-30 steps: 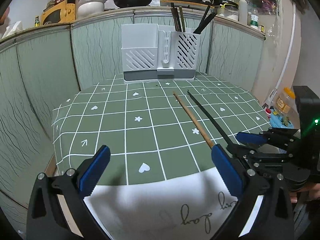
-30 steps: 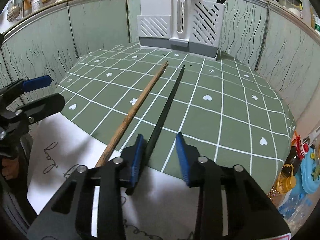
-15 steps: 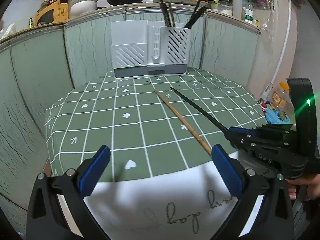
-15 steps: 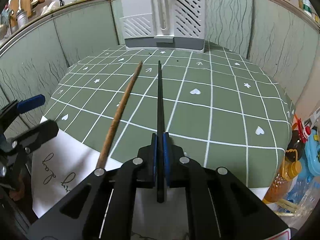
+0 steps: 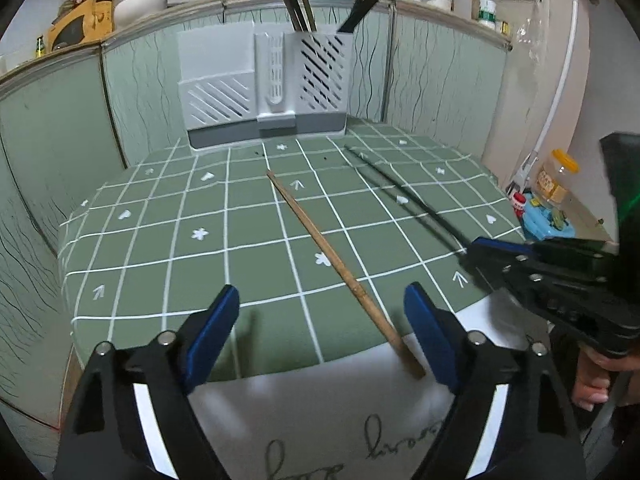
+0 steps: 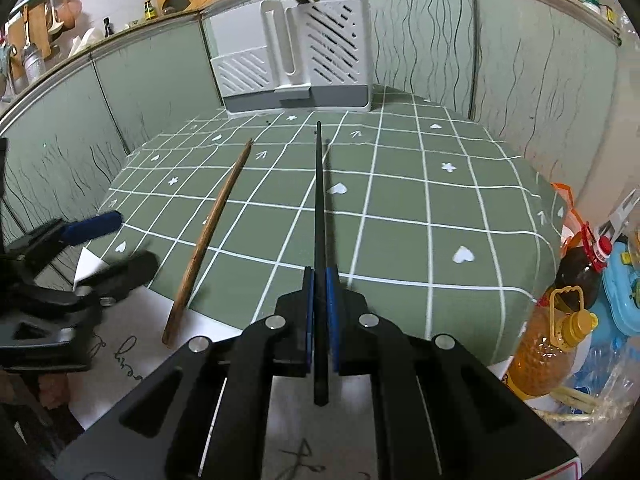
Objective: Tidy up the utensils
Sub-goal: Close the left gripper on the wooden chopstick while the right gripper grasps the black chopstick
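A brown wooden chopstick (image 5: 332, 256) (image 6: 212, 224) lies on the green checked tablecloth, its near end over the white cloth edge. My left gripper (image 5: 320, 324) straddles that near end with its jaws closing; the pads stand clear of the stick. A black chopstick (image 6: 319, 200) (image 5: 404, 200) sticks forward from my right gripper (image 6: 319, 280), which is shut on it, lifted a little off the cloth. At the back stands the white slotted utensil holder (image 5: 264, 88) (image 6: 296, 60) with several dark chopsticks in its right compartment.
Green panels wall in the table (image 5: 160, 240) at the back and sides. Pans, bowls and bottles line the ledge above. An oil bottle (image 6: 548, 344) and blue plastic items (image 6: 620, 284) sit low to the right. A hand (image 5: 592, 380) holds the right gripper's handle.
My right gripper closed on the black chopstick and swung it away from the wooden one. My left gripper moved right until the wooden chopstick's near end lay between its jaws, which narrowed.
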The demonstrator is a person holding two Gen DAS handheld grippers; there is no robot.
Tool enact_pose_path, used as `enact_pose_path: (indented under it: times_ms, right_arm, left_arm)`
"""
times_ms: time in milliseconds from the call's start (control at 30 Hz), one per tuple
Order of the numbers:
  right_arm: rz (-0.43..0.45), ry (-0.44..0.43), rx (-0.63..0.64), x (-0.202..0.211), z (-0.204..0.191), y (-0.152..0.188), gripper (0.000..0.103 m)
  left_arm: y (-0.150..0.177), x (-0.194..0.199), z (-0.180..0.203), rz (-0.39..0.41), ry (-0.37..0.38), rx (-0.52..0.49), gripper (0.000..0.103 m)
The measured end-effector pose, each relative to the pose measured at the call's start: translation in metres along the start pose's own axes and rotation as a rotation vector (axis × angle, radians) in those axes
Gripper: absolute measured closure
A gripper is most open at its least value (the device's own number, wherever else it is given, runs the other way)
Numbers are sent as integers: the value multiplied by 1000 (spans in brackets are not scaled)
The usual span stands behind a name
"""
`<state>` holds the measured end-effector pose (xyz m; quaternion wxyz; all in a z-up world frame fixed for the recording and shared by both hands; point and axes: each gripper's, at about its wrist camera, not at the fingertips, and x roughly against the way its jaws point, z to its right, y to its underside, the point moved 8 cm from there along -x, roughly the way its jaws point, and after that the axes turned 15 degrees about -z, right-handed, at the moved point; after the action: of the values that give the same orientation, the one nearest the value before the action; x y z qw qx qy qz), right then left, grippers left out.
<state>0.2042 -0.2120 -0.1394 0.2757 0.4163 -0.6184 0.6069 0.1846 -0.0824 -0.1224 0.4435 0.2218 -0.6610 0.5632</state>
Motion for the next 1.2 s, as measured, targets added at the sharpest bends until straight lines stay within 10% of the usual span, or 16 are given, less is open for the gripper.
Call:
enact_pose_path:
  times_ms: [600, 1200]
  right_arm:
    - [35, -5, -32, 32, 20, 5, 97]
    - [-8, -17, -10, 20, 8, 10, 97]
  left_arm:
    - [-1, -29, 14, -36, -28, 10, 91]
    - [1, 7, -21, 19, -39, 41, 94]
